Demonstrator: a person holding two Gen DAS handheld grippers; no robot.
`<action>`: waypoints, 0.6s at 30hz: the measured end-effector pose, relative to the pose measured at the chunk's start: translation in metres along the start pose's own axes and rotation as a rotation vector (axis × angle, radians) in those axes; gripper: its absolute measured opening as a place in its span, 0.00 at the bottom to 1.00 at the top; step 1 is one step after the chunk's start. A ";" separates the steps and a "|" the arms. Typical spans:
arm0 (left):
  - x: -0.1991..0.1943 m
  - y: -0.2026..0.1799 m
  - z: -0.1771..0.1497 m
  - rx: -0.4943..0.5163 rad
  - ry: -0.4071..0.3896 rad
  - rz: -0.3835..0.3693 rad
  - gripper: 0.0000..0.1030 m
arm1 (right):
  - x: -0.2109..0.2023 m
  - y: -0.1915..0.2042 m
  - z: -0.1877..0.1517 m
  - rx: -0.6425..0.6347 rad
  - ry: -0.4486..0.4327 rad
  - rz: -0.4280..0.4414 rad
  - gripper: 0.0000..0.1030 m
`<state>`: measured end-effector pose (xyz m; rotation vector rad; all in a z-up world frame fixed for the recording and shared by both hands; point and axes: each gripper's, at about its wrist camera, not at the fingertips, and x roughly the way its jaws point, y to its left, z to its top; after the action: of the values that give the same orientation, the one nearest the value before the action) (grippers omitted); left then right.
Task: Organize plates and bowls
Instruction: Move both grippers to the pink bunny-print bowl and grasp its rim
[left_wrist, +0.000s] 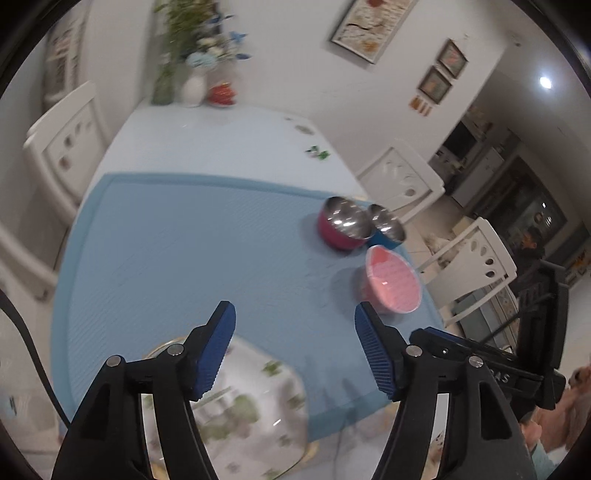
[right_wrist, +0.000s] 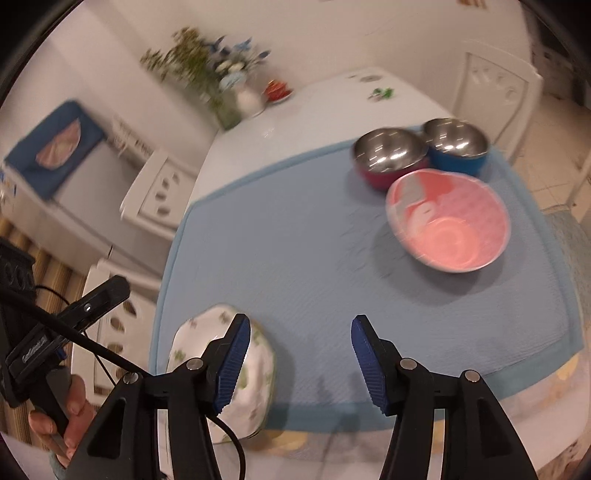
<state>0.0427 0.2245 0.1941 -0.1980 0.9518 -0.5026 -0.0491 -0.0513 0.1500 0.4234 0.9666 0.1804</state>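
Blue ribbed pads on your left gripper (left_wrist: 295, 315) stand apart with nothing between them, and your right gripper (right_wrist: 299, 328) is likewise released and empty. Just below and behind the left gripper's fingers sits the white floral-print plate (left_wrist: 255, 398) on the light blue mat (left_wrist: 184, 251) covering the table (left_wrist: 221, 140). Ahead and to the right of both grippers lie the pink plastic bowl (right_wrist: 448, 221), the red-sided steel bowl (right_wrist: 389, 155) and the blue-sided steel bowl (right_wrist: 456, 146), clustered together.
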 end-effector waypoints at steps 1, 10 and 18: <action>0.005 -0.011 0.004 0.008 0.000 -0.004 0.66 | -0.002 -0.011 0.004 0.017 -0.006 0.002 0.53; 0.084 -0.094 0.013 0.008 0.121 -0.015 0.68 | -0.012 -0.111 0.021 0.128 0.040 -0.026 0.54; 0.136 -0.125 -0.005 -0.063 0.213 0.024 0.68 | -0.013 -0.180 0.028 0.166 0.089 -0.028 0.54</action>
<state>0.0633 0.0494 0.1390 -0.1924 1.1771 -0.4781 -0.0406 -0.2256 0.0971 0.5575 1.0785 0.0950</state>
